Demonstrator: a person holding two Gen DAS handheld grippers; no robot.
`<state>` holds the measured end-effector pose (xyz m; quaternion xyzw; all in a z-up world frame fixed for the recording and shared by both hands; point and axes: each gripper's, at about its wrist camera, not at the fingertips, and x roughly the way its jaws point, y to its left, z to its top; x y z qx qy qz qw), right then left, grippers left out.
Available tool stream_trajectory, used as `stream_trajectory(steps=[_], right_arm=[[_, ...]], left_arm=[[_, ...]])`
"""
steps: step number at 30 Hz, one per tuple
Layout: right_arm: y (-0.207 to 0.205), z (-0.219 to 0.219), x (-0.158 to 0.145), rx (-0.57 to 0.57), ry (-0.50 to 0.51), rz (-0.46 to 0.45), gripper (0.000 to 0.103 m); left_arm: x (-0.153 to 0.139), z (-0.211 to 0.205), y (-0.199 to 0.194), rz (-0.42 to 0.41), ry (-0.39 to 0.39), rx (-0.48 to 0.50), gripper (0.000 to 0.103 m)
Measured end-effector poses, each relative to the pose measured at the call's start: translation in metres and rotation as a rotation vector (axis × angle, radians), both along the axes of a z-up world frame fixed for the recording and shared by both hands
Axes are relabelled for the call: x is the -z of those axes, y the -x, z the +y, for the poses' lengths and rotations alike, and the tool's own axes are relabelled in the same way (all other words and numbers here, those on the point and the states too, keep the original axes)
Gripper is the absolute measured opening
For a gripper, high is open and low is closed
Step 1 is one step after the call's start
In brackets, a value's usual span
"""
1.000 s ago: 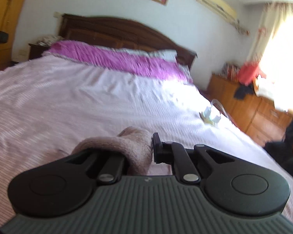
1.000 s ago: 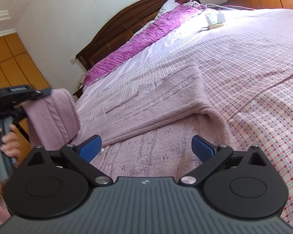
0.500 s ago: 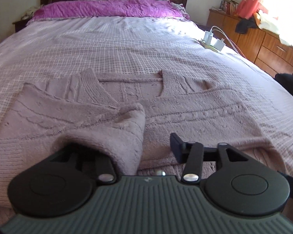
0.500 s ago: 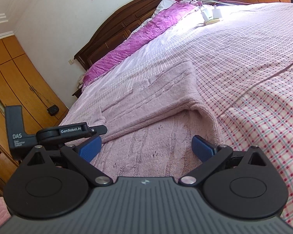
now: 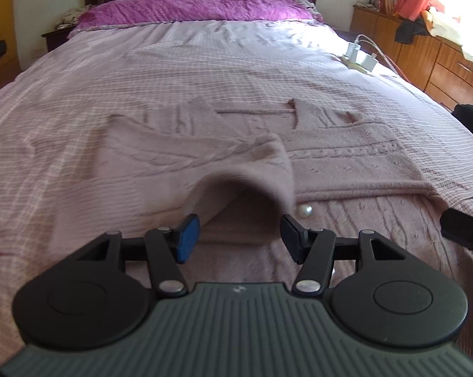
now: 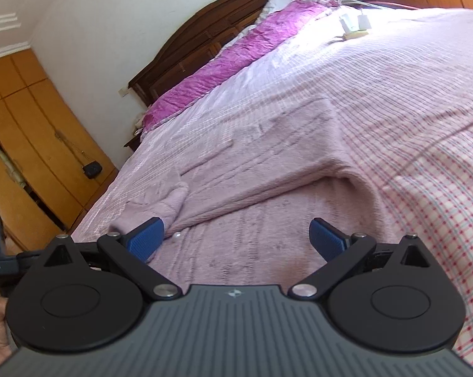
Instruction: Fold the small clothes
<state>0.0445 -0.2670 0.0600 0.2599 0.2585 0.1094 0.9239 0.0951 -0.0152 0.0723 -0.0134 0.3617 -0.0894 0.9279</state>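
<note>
The left tongs (image 5: 239,235) had just opened wide and released the sleeve (image 5: 252,169) across the pink sweater (image 6: 267,194) on the bed (image 5: 205,62), probably finishing that fold, while the right tongs (image 6: 236,238) hovered wide, empty

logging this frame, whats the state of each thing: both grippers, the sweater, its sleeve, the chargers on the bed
left gripper: open, empty
right gripper: open, empty
pink sweater: flat on the bed, partly folded
sleeve: folded across the body, cuff arched up
chargers: plugged into a strip, cables attached
</note>
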Motion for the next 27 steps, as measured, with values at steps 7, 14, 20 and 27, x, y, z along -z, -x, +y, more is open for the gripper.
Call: stream_trajectory(steps=[7,14,20,27], right_arm=[[-0.002,0.039,-0.025,-0.127,0.087,-0.030,0.102],[-0.009,0.101,-0.044,-0.298,0.141,-0.033,0.102],[-0.021,0.169,-0.045,-0.445,0.207,-0.021,0.102],[-0.035,0.252,-0.039,-0.594,0.279,-0.024,0.102]], left_arm=[[-0.008,0.050,0.032,0.006,-0.035,-0.116,0.059],[-0.009,0.096,0.052,0.029,-0.060,-0.244,0.059],[-0.004,0.124,0.067,0.031,-0.111,-0.358,0.059],[0.003,0.156,0.086,0.046,-0.066,-0.401,0.059]])
